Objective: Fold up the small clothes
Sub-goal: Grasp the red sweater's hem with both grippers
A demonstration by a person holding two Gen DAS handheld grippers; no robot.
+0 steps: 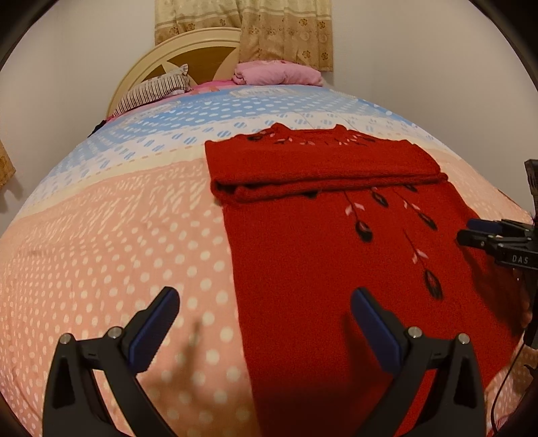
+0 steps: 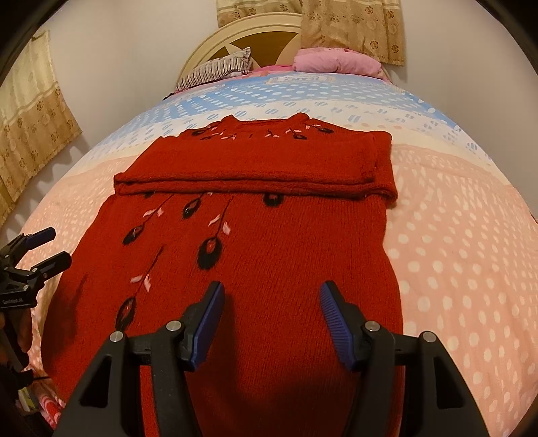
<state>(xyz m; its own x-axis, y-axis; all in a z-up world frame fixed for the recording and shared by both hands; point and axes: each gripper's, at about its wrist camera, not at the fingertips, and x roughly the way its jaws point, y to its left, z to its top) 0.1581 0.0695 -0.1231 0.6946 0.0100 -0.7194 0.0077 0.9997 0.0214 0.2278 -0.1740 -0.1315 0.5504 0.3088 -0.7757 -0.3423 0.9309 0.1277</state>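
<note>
A red knitted sweater (image 1: 336,255) (image 2: 255,242) with black and pink flower stitching lies flat on the bed, its sleeves folded across the chest in a band near the collar. My left gripper (image 1: 265,302) hovers open above the sweater's left edge, one finger over the bedspread, one over the knit, nothing between them. My right gripper (image 2: 270,295) hangs open above the lower middle of the sweater, also holding nothing. Each gripper shows at the side of the other's view: the right gripper (image 1: 470,232) and the left gripper (image 2: 57,247).
The bed carries a dotted pink, cream and blue bedspread (image 1: 117,235) (image 2: 454,252). At the head lie a striped pillow (image 1: 154,90) (image 2: 218,70) and a pink bundle (image 1: 279,72) (image 2: 333,62) before a cream headboard (image 1: 188,50). Floral curtains (image 1: 285,30) (image 2: 30,124) hang behind.
</note>
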